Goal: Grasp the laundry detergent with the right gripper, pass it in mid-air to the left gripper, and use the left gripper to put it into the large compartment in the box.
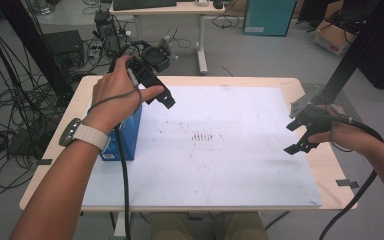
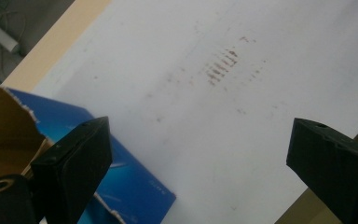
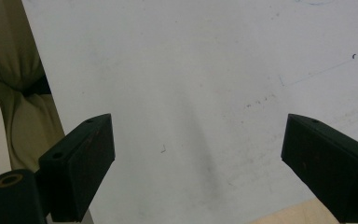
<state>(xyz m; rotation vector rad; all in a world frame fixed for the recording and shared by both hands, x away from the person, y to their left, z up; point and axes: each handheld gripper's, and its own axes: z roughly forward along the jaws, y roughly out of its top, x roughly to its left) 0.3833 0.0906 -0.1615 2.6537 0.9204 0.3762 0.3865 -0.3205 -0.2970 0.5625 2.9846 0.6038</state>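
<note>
1. Hovering over the desk's [image 1: 310,162] left edge, the left hand-held gripper [image 1: 166,100] is spread, empty; the right hand-held gripper [image 1: 296,136] is spread near the right edge.
2. Left gripper view: blue box [image 2: 135,184] lies beside its left jaw, white sheet [image 2: 242,121] bare ahead.
3. Right gripper view: jaws wide, bare sheet between.

Left wrist: white-strapped watch [image 1: 82,133] | grippers: black, blocky jaws, screw holes | black cables trailing | olive trousers [image 1: 205,227], bottom centre

No legible text or labels
</note>
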